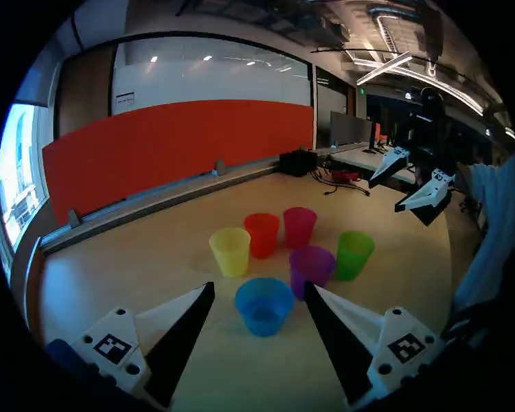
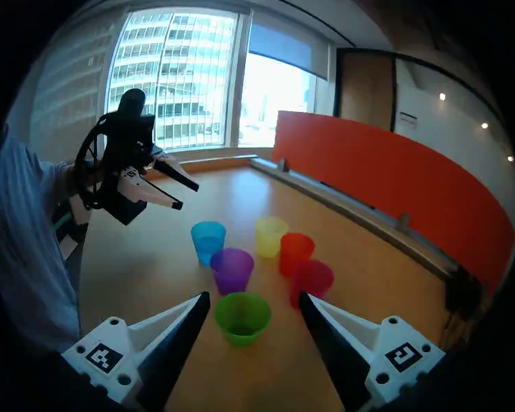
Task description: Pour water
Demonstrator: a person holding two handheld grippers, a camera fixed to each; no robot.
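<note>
The left gripper (image 1: 257, 288) and right gripper (image 2: 254, 296) are both released and empty, so I would centre them around the blue cup (image 1: 264, 309) and green cup (image 2: 242, 318) standing just ahead, then close gently.

6 close-packed cups (image 1: 311, 264) stand amid open tabletop (image 1: 154, 233).

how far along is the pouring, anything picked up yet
Done: nothing visible. In hand: nothing; the left tool is open facing the blue cup, the right tool open facing the green cup, both cups upright on the table. Left: grip a cup, lift it and pour.
</note>
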